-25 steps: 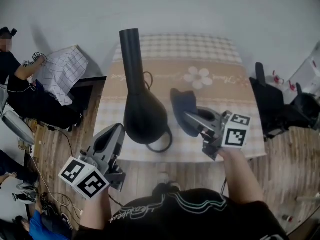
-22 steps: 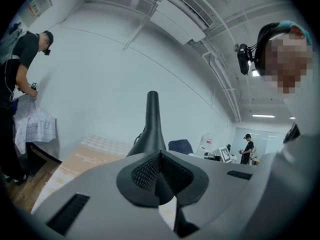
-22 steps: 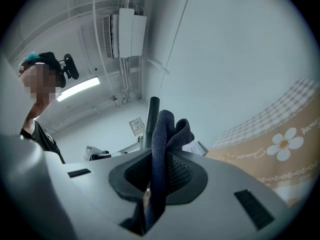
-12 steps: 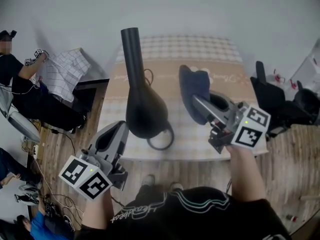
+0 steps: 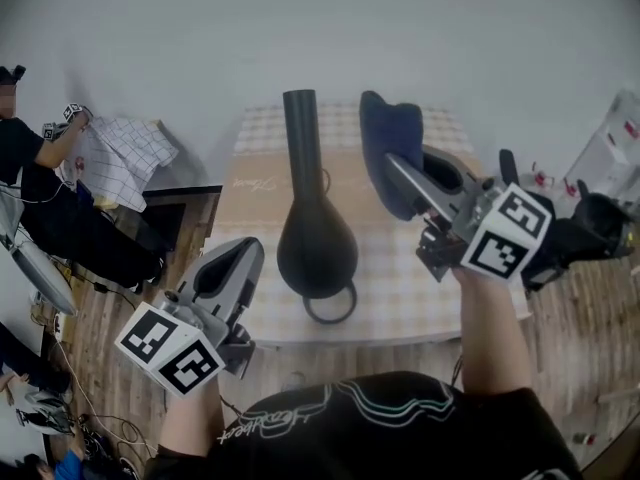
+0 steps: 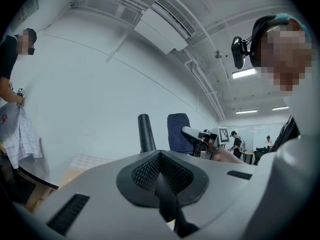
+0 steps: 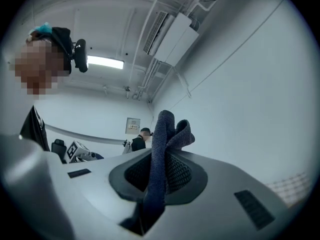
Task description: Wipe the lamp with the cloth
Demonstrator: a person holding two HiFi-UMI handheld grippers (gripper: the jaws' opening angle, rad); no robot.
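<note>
- Against the pale wall, the table [image 5: 400, 293] with its checked cloth cover takes up most of the scene. It's the work surface, and the person stands right at its near edge so both arms can reach across.
- The lamp [image 5: 316, 248] is a black one standing upright in the middle of the table. It has a fat teardrop base, a tall neck sticking up, and a cord loop curling out at the front. Dead centre makes sense, since either side can be got at.
- The right gripper [image 5: 398, 176] is held up high next to the top of the neck, near it but not touching as far as I can tell. Looks to me like it's lining up to start the wipe from the top.
- The left gripper [image 5: 238, 266] hangs low by the base on the near-left, pads pressed together with nothing in them. My guess is it's just parked, maybe ready to steady the lamp.
- The cloth [image 7: 162, 149] is dark blue and bunched, pinched tight between the right jaws, with a folded wad poking out past the tips. That wad is the bit that would actually rub the lamp, so gripping it at the fold gives a soft pad up front.
</note>
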